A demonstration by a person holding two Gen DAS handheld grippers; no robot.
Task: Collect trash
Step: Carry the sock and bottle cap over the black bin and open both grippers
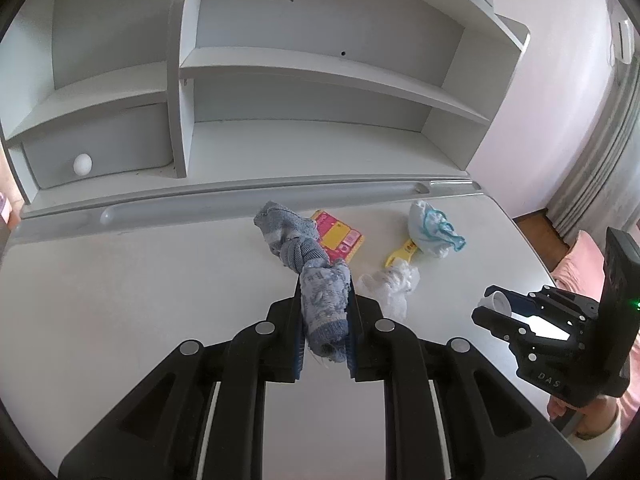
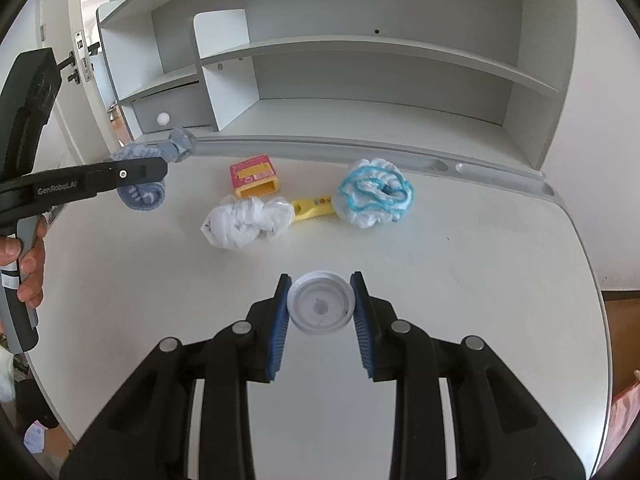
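At the far left, the left claw (image 2: 140,178) is clenched on a knotted blue-grey sock (image 1: 324,304); the sock's free, knotted end trails forward past the fingertips, and whether it rests on the counter (image 1: 140,280) cannot be told. To the left of the sock the pale counter runs bare out to its curved left edge. Just right of the sock's far end lies a small yellow-and-pink box (image 2: 254,178), near the raised grey groove (image 1: 260,200) along the foot of the shelf unit (image 2: 360,46). In front of the box sits a crumpled white plastic wrapper (image 2: 246,222), touching a yellow strip (image 2: 314,208) that reaches right to a bunched white cloth with a turquoise hem (image 2: 374,192). Nearer the viewer, the right claw (image 2: 321,304) is grasping a round white lid (image 2: 321,307) between its blue pads (image 2: 280,320), held clear above open counter. Right of it, bare surface extends to the rounded right edge of the counter.
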